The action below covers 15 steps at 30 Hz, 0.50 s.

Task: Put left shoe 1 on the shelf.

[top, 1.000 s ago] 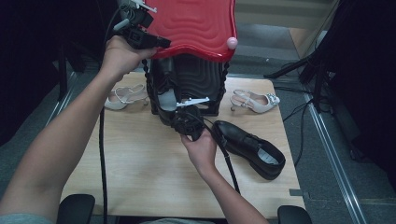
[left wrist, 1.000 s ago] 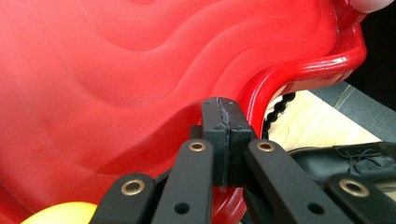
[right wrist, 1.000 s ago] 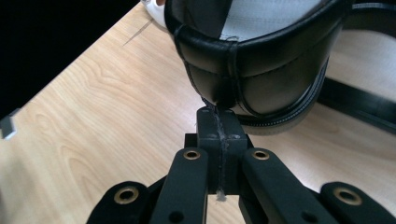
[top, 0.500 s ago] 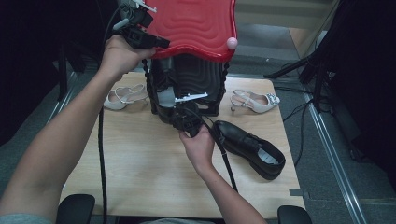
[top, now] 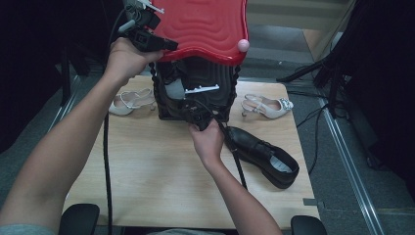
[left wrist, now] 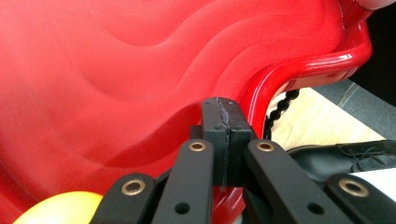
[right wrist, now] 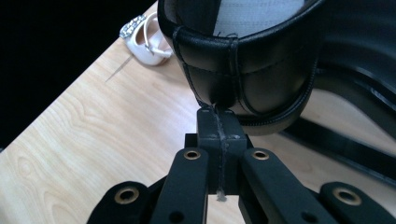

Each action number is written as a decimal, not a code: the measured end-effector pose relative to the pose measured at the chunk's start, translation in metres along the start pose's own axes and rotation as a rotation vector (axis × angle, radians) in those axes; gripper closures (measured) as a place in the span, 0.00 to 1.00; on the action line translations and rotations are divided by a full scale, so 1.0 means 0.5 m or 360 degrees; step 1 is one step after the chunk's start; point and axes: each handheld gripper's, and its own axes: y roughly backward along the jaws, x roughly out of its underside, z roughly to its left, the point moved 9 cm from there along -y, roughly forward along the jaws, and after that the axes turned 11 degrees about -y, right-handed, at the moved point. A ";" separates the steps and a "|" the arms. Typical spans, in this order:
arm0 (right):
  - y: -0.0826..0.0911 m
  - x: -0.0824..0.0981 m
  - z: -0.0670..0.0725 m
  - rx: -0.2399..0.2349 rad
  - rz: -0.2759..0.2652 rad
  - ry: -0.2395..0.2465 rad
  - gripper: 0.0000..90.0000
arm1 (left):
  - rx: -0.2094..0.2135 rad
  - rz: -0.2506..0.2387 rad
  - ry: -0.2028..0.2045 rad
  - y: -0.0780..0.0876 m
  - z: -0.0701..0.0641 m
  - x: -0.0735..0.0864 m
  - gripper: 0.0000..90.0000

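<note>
Red lid (top: pixel 205 29) of the black case (top: pixel 195 93) stands raised at the back middle of the tabletop (top: pixel 147 171); I note my left tool (top: pixel 147 36) clamped on its left edge, jaws pressed together on the rim. Largest item by far.

Case interior, high view: dark, with a black shoe (top: pixel 188 100) partly inside the opening, a white strip across it. My right tool (top: pixel 198 117) sits at the mouth of the case, jaws pinched together on the rear seam of that shoe.

Second black shoe (top: pixel 262 156) lies on the tabletop right of my right hand (top: pixel 208 142), toe toward the case, apart from it.

Two pale heeled sandals: one left of the case (top: pixel 129 100), one right (top: pixel 266 106), both on the wood, outside the case.

Left tool view adds the rippled red lid surface (left wrist: pixel 140 70) close up, a beaded black cord (left wrist: pixel 280 109) under the rim, and a yellow round object (left wrist: pixel 65 207) at the bottom edge.

Right tool view adds the stitched heel of the held shoe (right wrist: pixel 243 60) touching the jaw tips, and a sandal (right wrist: pixel 149 37) beyond.
</note>
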 end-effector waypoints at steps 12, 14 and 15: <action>-0.054 -0.072 0.011 0.0017 -0.0134 -0.0091 1.00 | -0.0007 -0.0023 0.0003 0.000 0.002 0.001 1.00; -0.066 -0.077 0.010 0.0052 -0.0110 -0.0105 1.00 | -0.0010 -0.0025 0.0014 0.000 0.001 0.001 1.00; -0.074 -0.075 0.008 0.0077 -0.0080 -0.0101 1.00 | -0.0006 -0.0028 0.0011 0.000 0.002 0.001 1.00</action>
